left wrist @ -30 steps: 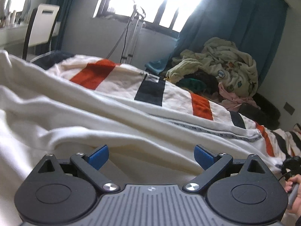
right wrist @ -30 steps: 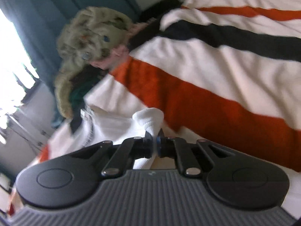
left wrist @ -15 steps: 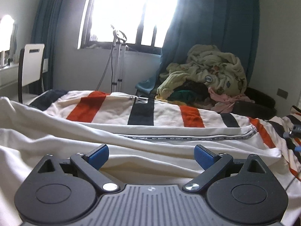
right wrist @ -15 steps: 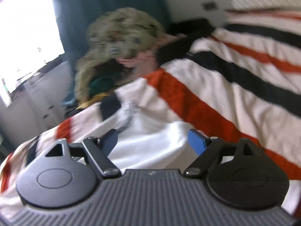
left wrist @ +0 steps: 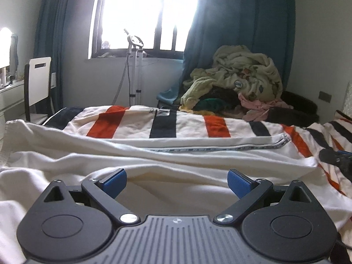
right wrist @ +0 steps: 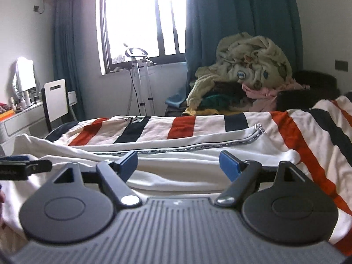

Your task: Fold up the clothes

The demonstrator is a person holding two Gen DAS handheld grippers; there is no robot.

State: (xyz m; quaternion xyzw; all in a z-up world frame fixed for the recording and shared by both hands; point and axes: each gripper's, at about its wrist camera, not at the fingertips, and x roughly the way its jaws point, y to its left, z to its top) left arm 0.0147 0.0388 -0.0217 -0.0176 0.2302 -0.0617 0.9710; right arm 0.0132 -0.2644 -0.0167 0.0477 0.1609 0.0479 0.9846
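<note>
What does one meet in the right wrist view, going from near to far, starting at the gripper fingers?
White garment → striped bedspread → pile of crumpled clothes → blue curtain.

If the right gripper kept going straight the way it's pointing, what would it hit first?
Probably the white garment spread on the striped bedspread: the open right gripper points slightly downward over it. Depth is hard to judge.
</note>
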